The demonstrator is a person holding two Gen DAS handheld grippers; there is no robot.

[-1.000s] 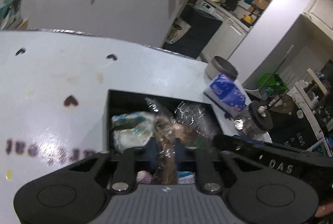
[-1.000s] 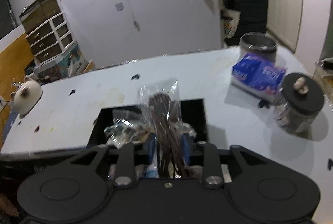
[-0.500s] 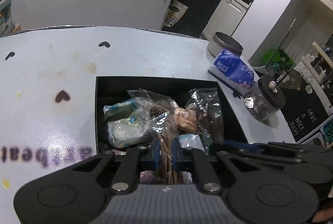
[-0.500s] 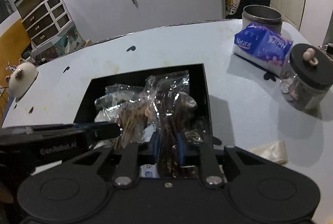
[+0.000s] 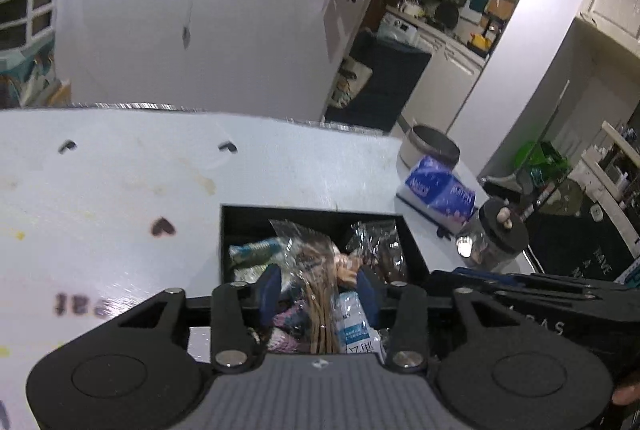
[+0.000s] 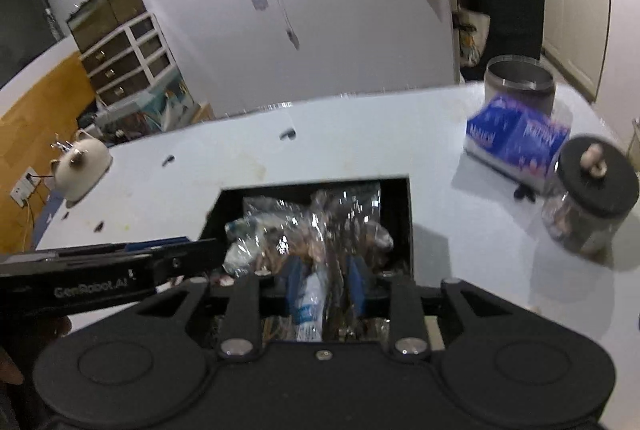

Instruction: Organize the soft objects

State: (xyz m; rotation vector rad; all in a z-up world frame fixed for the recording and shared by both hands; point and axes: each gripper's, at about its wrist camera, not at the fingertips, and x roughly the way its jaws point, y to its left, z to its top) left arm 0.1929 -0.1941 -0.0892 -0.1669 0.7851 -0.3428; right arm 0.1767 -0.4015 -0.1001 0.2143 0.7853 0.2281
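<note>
Bags point(image 5: 316, 262) of soft stuff piled in black bin point(image 5: 236, 218) sunk in white table point(image 5: 120, 190), directly ahead of and below both claws. Left gripper point(image 5: 319, 288) over near edge of bin, jaws opening, blue pads point(image 5: 269, 290) clear either side of tan-strand bag point(image 5: 320, 310); bag between the pads but not pinched. Long axis of that bag running fore-aft, straight along the fingers, so in line with the claw rather than across it. Right gripper point(image 6: 325, 286) also at near edge, just beside the left, jaws opening too, dark-strand bag point(image 6: 340, 230) and white-labelled packet point(image 6: 310, 304) between the pads; contact hard to call through the clear plastic, looks loose. Left nearer the tan bag, right nearer the dark one on the bin's right side. Judgement: both bags already dropped in bin, next move likely straight back and up, minding crinkled film snagging on a pad. Blue tissue pack point(image 6: 516, 142) and black-lidded jar point(image 6: 588, 202) well apart to the right, not in the way
</note>
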